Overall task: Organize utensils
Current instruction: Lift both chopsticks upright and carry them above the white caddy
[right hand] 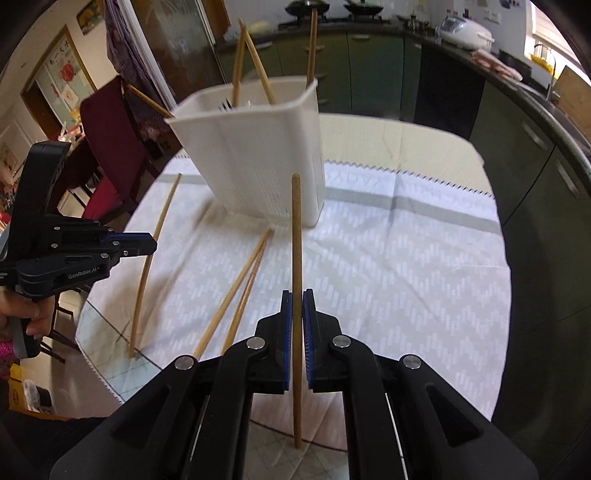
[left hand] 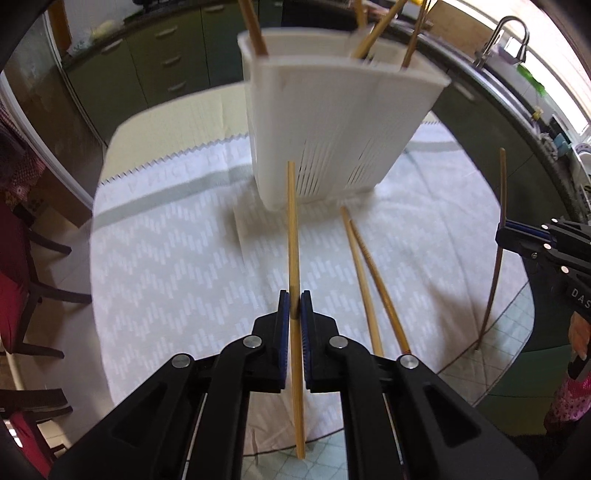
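Your left gripper, low in the frame's centre, is clenched on a pale chopstick. Two loose chopsticks lie on the cloth just right of it, below the white holder. Your right gripper is clamped on a darker chopstick.

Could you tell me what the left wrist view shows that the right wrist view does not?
Only the left wrist view shows the tap and the right gripper side-on, shut on a dark chopstick. Only the right wrist view shows the stove pans, the rice cooker and the left gripper side-on, shut on a light chopstick. Both show the white holder with chopsticks standing in it, two loose chopsticks on the cloth, and a red chair.
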{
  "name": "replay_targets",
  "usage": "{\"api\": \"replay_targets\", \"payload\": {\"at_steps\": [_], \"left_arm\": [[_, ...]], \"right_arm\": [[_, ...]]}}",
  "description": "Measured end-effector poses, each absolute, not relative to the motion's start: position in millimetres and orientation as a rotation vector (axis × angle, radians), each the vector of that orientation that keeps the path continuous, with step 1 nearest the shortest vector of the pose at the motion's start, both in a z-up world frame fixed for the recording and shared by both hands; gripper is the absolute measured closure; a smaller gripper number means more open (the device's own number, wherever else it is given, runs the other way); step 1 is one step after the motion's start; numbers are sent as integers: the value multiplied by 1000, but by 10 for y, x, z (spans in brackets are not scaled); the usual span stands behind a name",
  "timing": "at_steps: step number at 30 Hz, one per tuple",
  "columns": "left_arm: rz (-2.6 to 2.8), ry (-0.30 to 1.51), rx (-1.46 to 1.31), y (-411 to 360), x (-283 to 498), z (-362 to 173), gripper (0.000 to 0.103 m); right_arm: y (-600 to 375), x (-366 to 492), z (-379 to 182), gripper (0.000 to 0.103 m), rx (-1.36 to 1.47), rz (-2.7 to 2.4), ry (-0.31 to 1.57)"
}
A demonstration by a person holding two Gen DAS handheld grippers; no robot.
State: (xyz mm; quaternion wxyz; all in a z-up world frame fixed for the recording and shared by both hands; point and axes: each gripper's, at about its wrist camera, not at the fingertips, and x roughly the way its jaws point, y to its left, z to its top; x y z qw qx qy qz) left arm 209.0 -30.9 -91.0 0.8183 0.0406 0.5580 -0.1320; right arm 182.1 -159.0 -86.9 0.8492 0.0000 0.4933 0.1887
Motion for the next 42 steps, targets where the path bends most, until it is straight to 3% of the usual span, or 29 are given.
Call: {"api": "replay_targets", "payload": {"at_steps": [17, 32, 42], "left_arm": [[-302, 1033, 93, -298, 1587, -275, 97], [-317, 957, 95, -334, 1544, 40, 97], [-347, 846, 98, -444, 1620, 604, 98]], "right_arm": [[-1540, 1484, -541, 96, -2, 395, 947], [-1532, 1474, -255, 96, -2, 420, 894], [-1484, 1519, 28, 96, -5, 452, 861]]}}
